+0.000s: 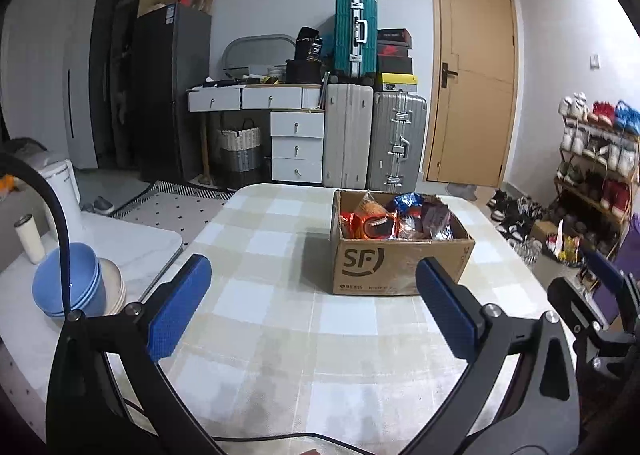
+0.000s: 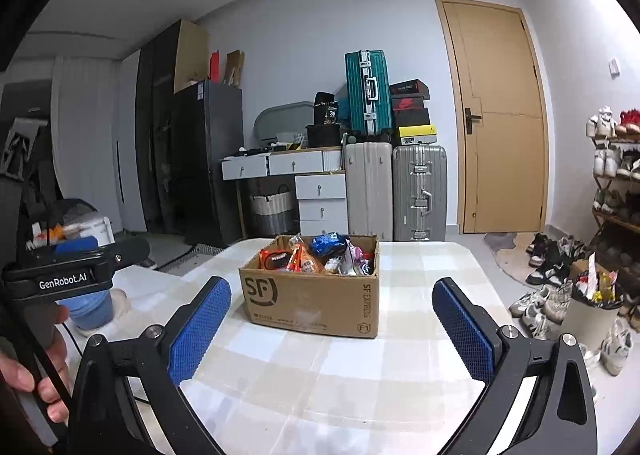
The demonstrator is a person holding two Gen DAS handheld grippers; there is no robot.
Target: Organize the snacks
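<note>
A brown cardboard box (image 1: 400, 261) printed "SF" stands on the checked tablecloth (image 1: 280, 295), packed with several snack packets (image 1: 394, 221) in orange, red, blue and purple wrappers. My left gripper (image 1: 314, 287) is open above the cloth, short of the box, nothing between its blue pads. In the right wrist view the same box (image 2: 312, 295) with its snack packets (image 2: 320, 255) sits straight ahead. My right gripper (image 2: 332, 307) is open and empty, its blue pads to either side of the box but nearer the camera. The right gripper (image 1: 600, 295) also shows at the far right of the left wrist view.
Stacked blue bowls (image 1: 68, 287) and a white cup (image 1: 30, 239) sit on a white side table at left. A hand (image 2: 40, 359) holds the left tool (image 2: 64, 275). Suitcases (image 1: 376, 143), drawers (image 1: 296, 147), a door (image 1: 472, 75) and a shoe rack (image 1: 596, 159) stand beyond the table.
</note>
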